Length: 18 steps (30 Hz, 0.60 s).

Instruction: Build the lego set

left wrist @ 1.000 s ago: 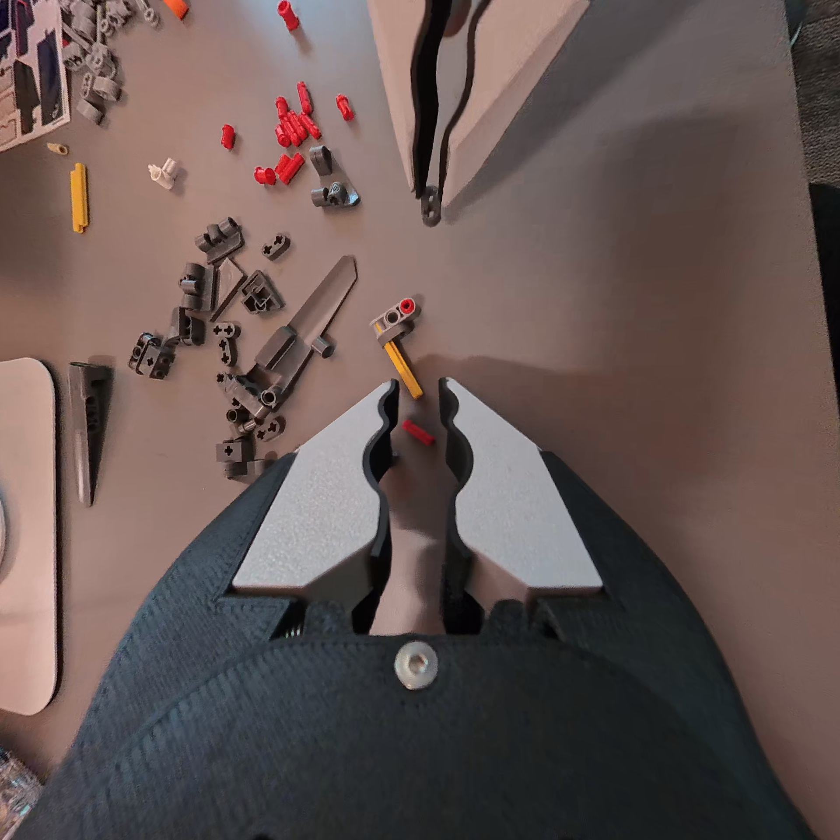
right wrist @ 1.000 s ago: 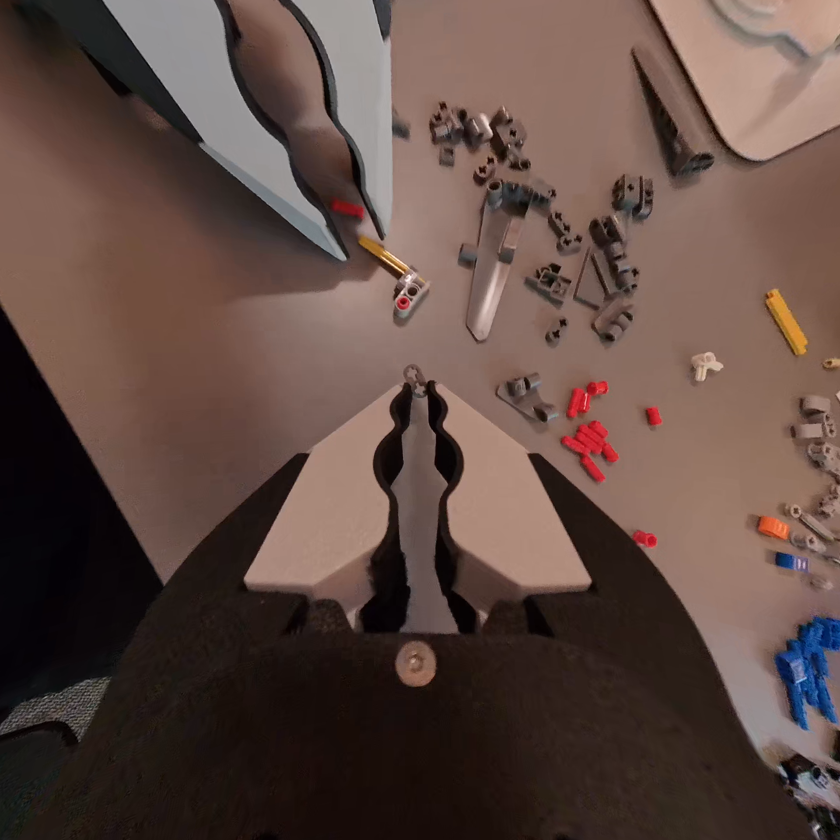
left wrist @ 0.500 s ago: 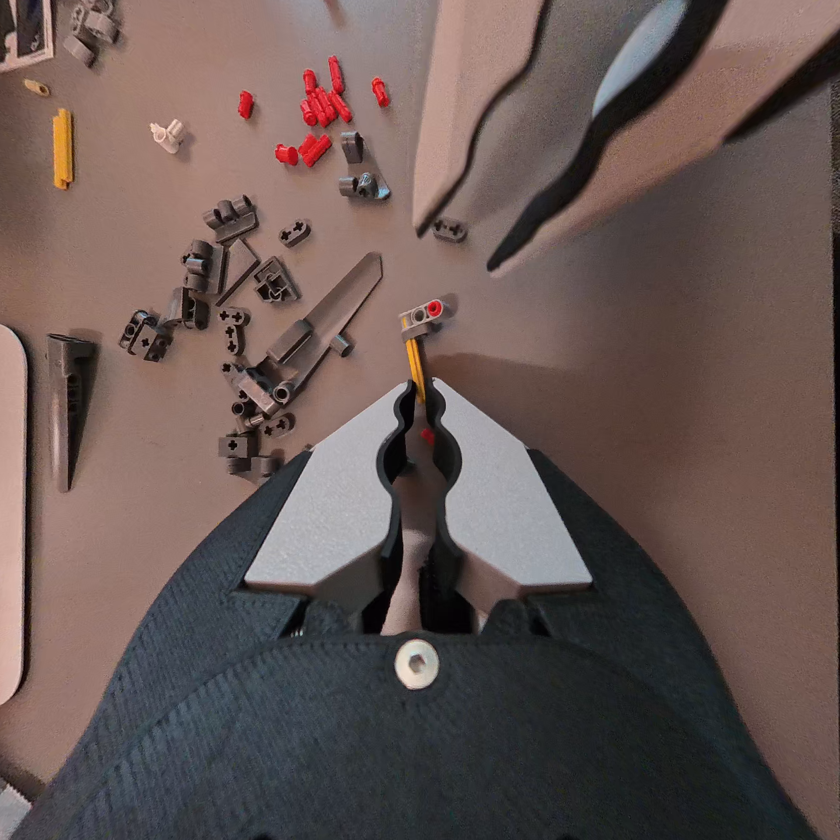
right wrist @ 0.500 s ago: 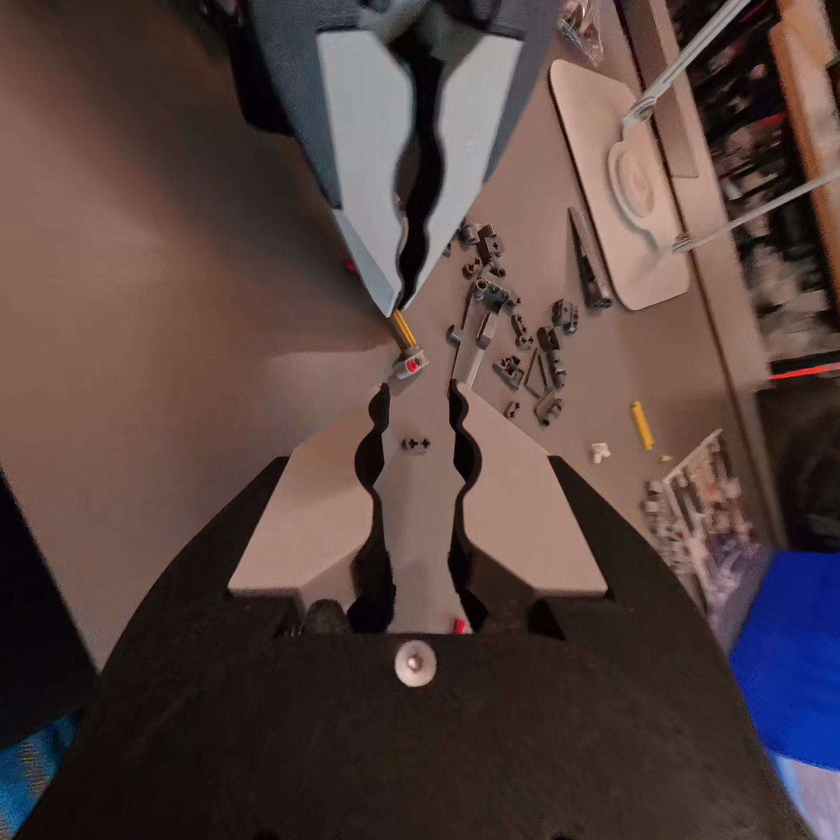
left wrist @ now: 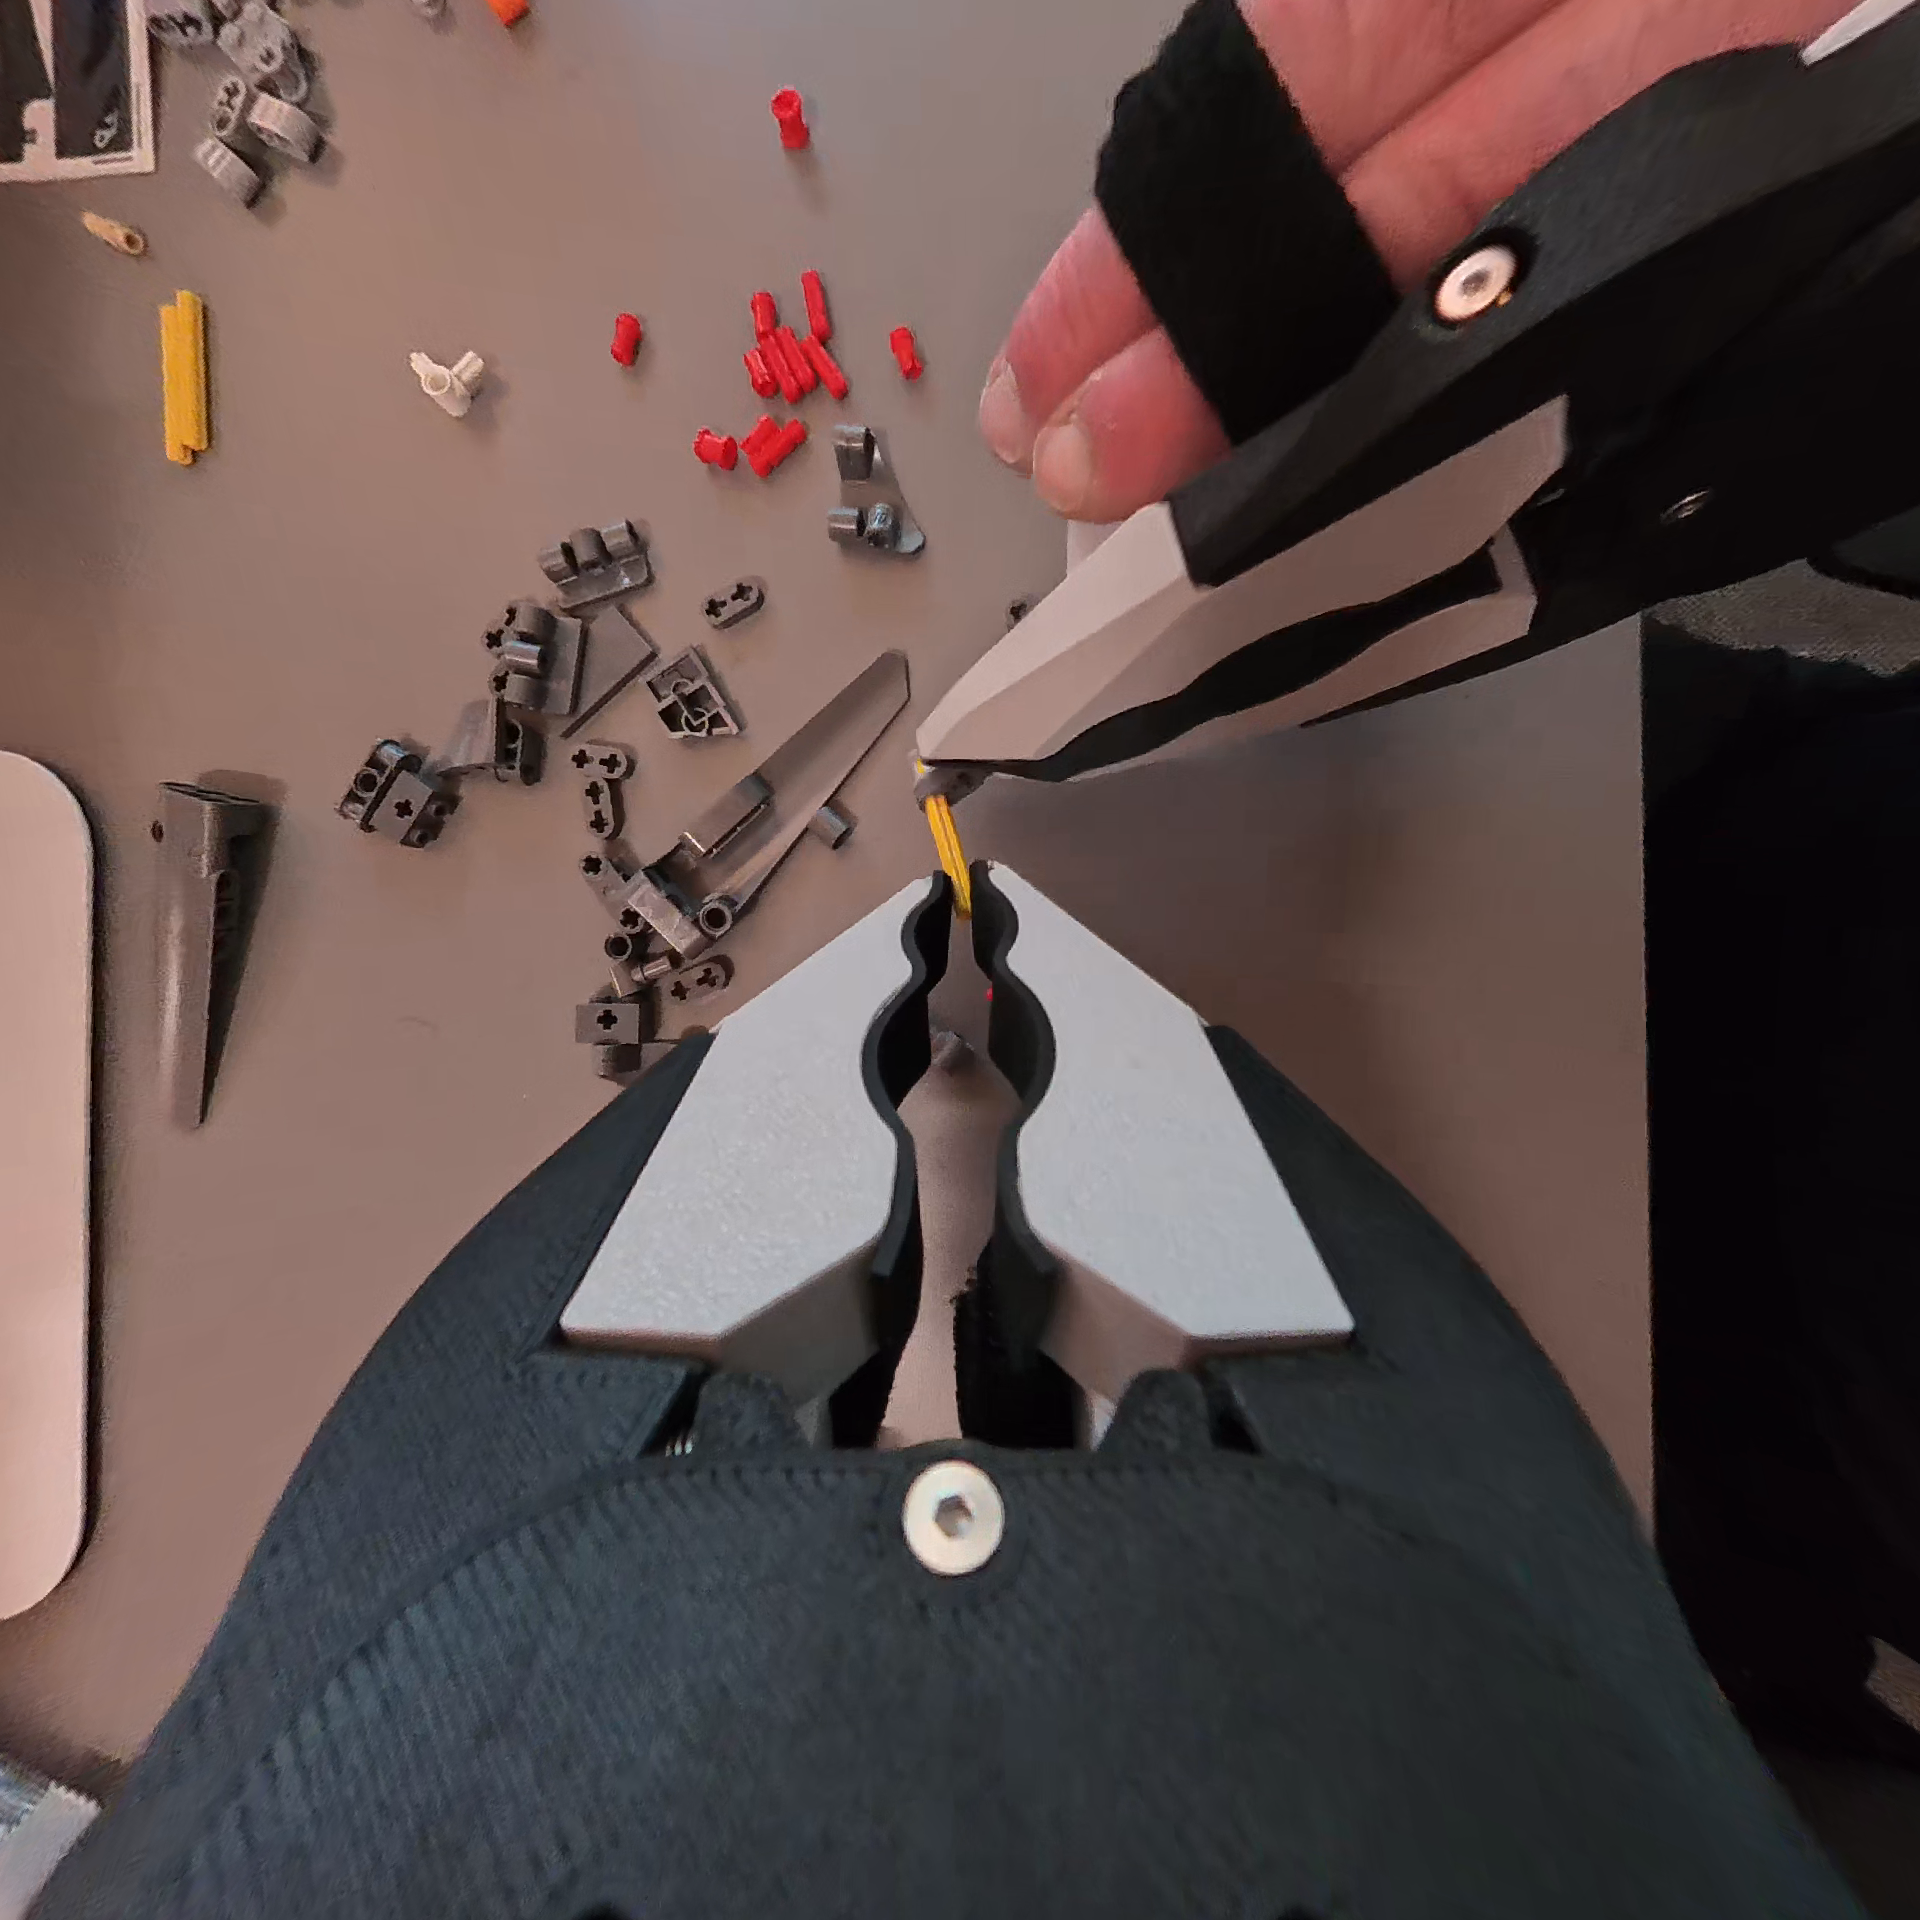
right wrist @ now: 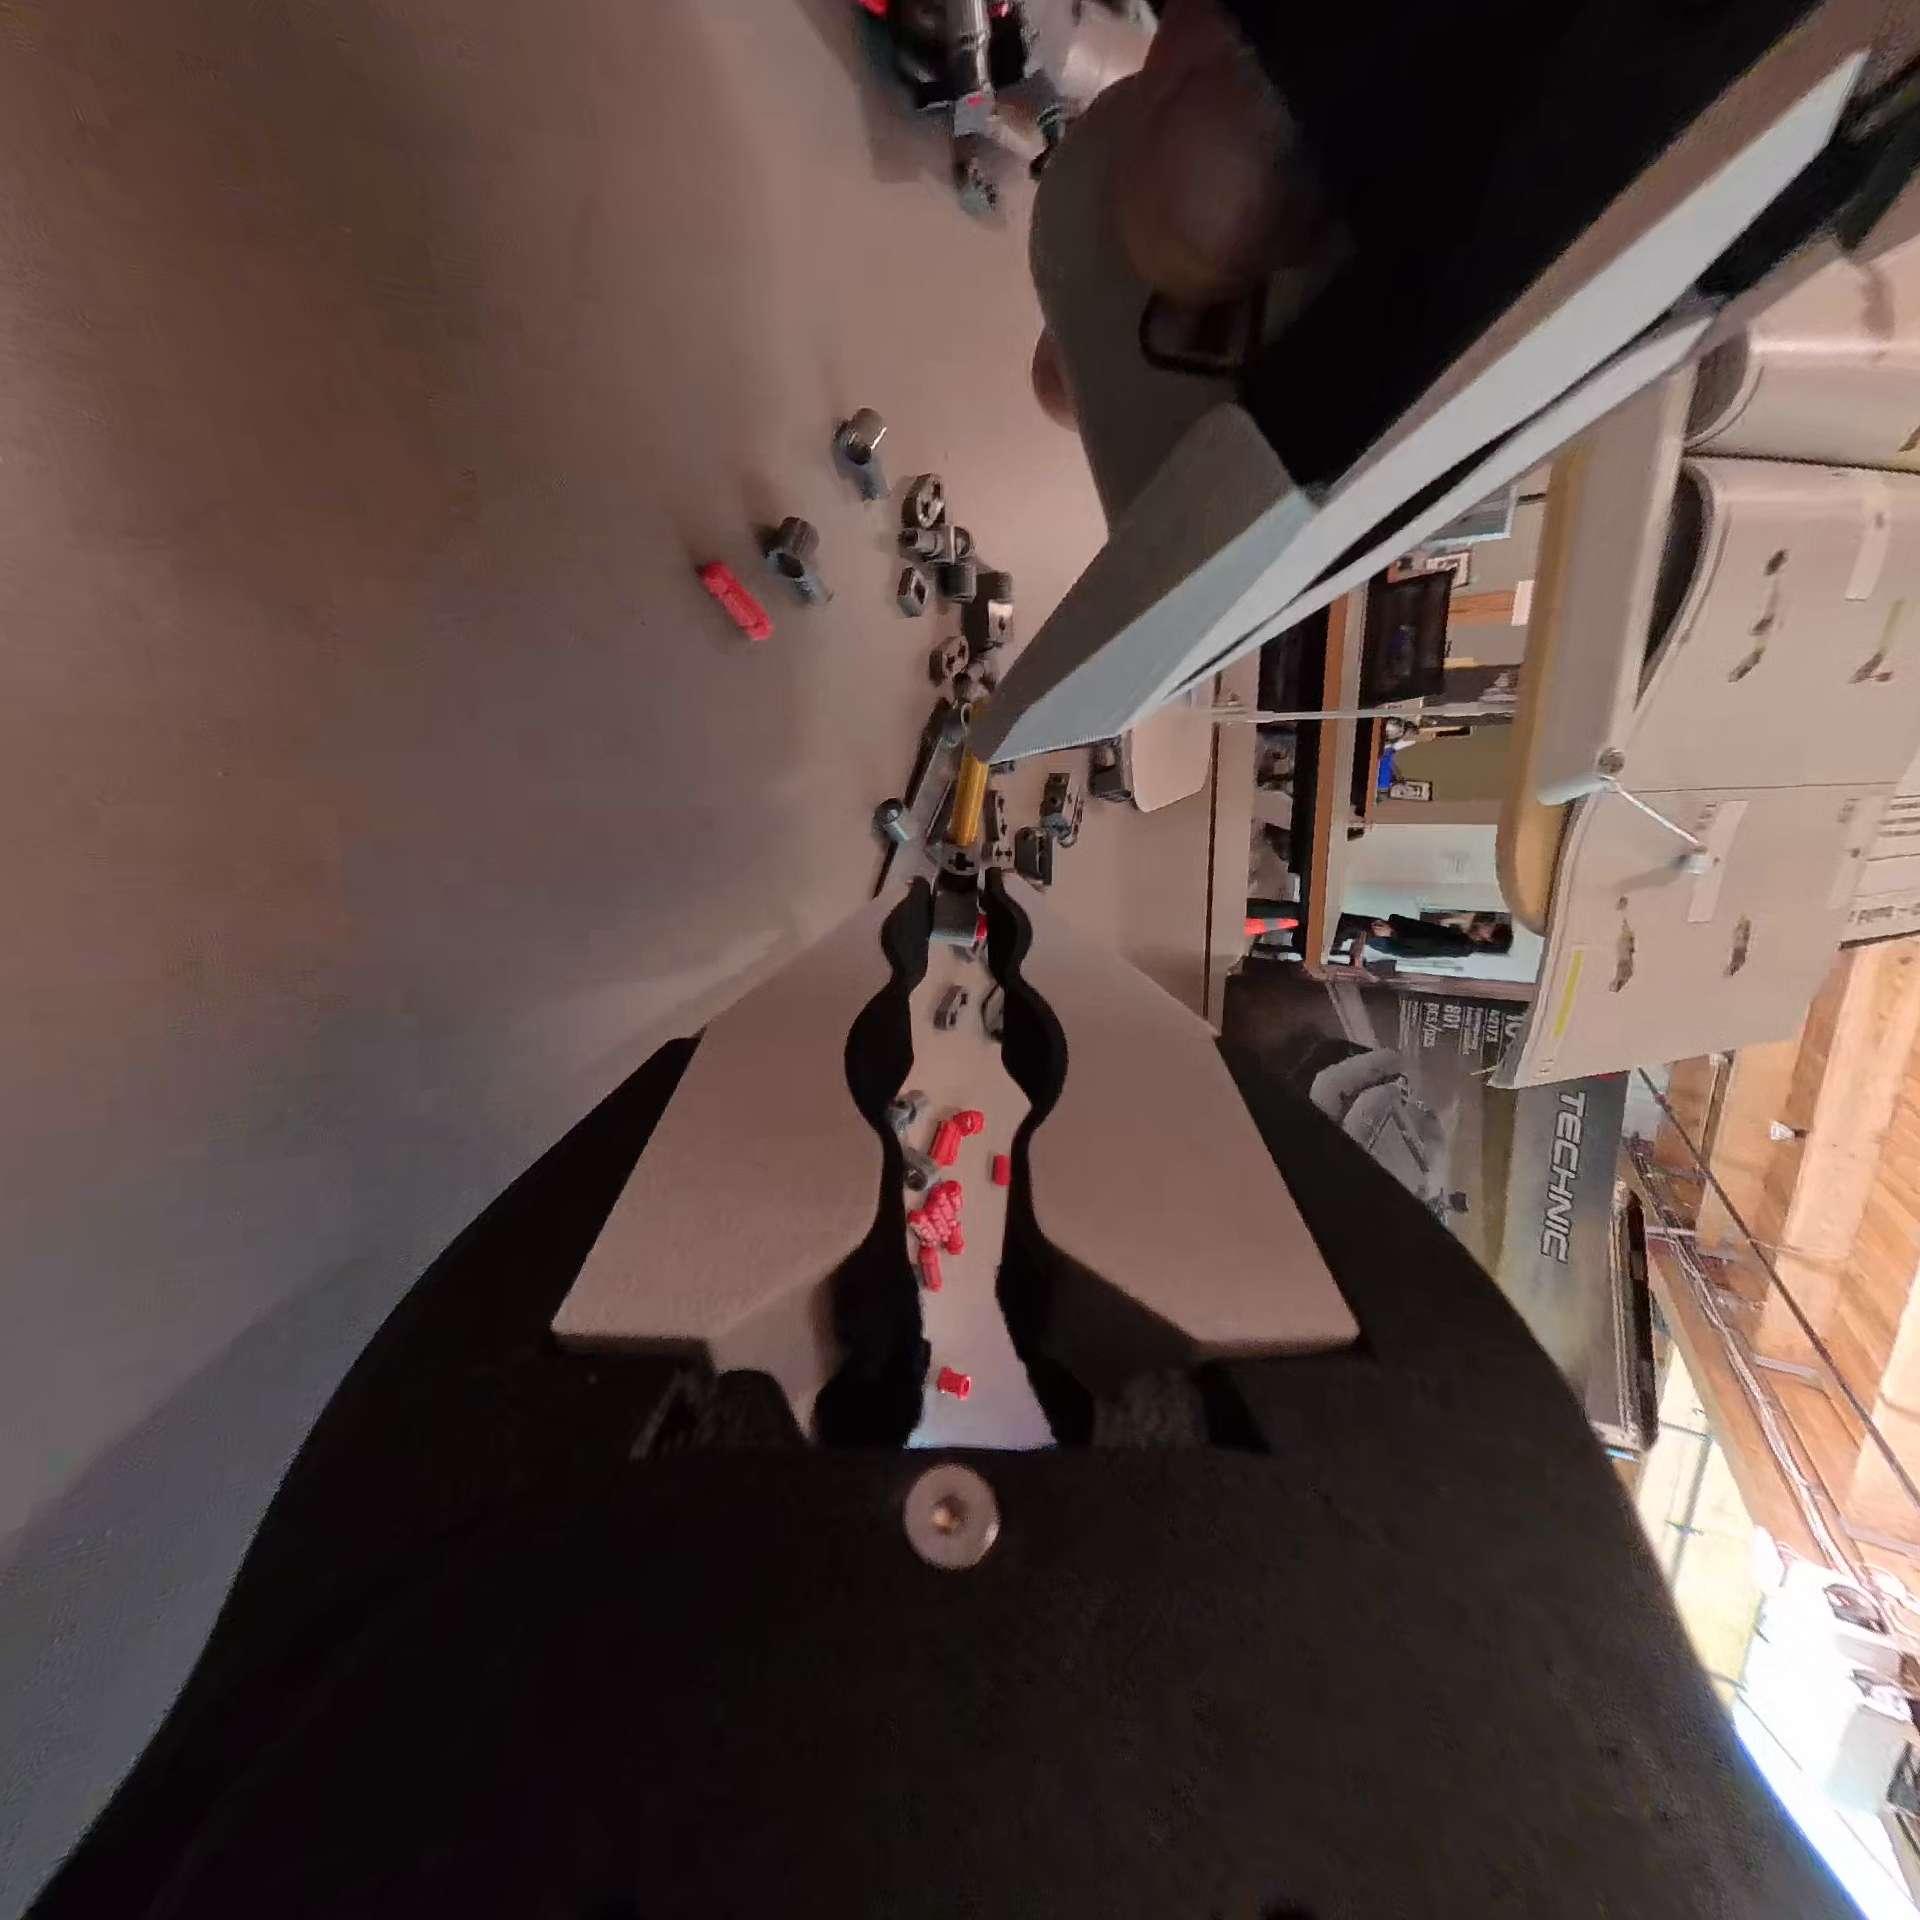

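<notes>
The brown table [left wrist: 1299,1039] carries a wide scatter of small building-toy parts, and nothing assembled lies on it beyond one small joined piece held in the air above it, so most parts are loose. Largest among the loose ones are a long grey blade-shaped panel [left wrist: 800,769] near the middle of the table and a dark tapered piece [left wrist: 203,925] toward the left edge, beside a pale rounded pad [left wrist: 42,1143] at that edge. Around the panel lies a heap of dark grey connectors [left wrist: 582,727]; farther toward the far edge sits a cluster of red pins [left wrist: 790,364], with a yellow rod [left wrist: 185,374] and a white connector [left wrist: 449,376] to its left. Over the table, just right of the panel's tip, the two grippers meet tip to tip. The left gripper [left wrist: 961,896] is clenched on the near end of a yellow axle [left wrist: 948,842], its dark pads pressing on both sides. The other end of the axle runs into a small grey connector [right wrist: 956,914] with a red spot, and the right gripper [right wrist: 954,904] grasps that connector between its fingertips; in the left wrist view that gripper comes in from the upper right, a hand [left wrist: 1195,312] around it. So axle and connector are joined and held between the two grippers, clear of the table, with one loose red pin [right wrist: 736,598] lying apart on the bare side.
</notes>
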Available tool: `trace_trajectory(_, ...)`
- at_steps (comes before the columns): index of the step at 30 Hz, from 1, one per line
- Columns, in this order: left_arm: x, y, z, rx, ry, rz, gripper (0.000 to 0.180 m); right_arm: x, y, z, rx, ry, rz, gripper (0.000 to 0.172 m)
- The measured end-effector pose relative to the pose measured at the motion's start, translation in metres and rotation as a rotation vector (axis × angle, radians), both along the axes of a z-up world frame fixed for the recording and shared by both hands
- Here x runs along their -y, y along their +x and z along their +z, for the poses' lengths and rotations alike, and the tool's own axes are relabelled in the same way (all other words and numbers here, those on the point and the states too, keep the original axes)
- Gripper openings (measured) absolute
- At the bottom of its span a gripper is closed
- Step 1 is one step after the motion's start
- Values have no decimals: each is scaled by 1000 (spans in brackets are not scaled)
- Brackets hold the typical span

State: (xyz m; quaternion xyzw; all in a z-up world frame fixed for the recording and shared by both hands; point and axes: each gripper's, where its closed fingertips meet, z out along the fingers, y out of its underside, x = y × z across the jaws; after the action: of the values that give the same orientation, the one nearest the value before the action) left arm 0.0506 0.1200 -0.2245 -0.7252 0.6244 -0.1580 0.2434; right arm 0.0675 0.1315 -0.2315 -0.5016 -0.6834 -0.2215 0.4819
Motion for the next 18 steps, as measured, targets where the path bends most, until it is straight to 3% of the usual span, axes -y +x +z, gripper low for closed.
trace_trajectory(6, 1, -1, 3, 32, -24, 6, 2, 6, -2, 2, -86, -85, 14, 7)
trace_trajectory(10, -6, -2, 22, 84, 152, -10, 11, 7, -2, 11, -252, -224, 24, 7)
trace_trajectory(12, 2, -2, 33, 149, 169, -45, 23, 11, -3, 15, -340, -327, 51, 7)
trace_trajectory(18, 13, -3, 41, 192, 236, -136, 28, 17, -6, 28, -509, -505, 154, 7)
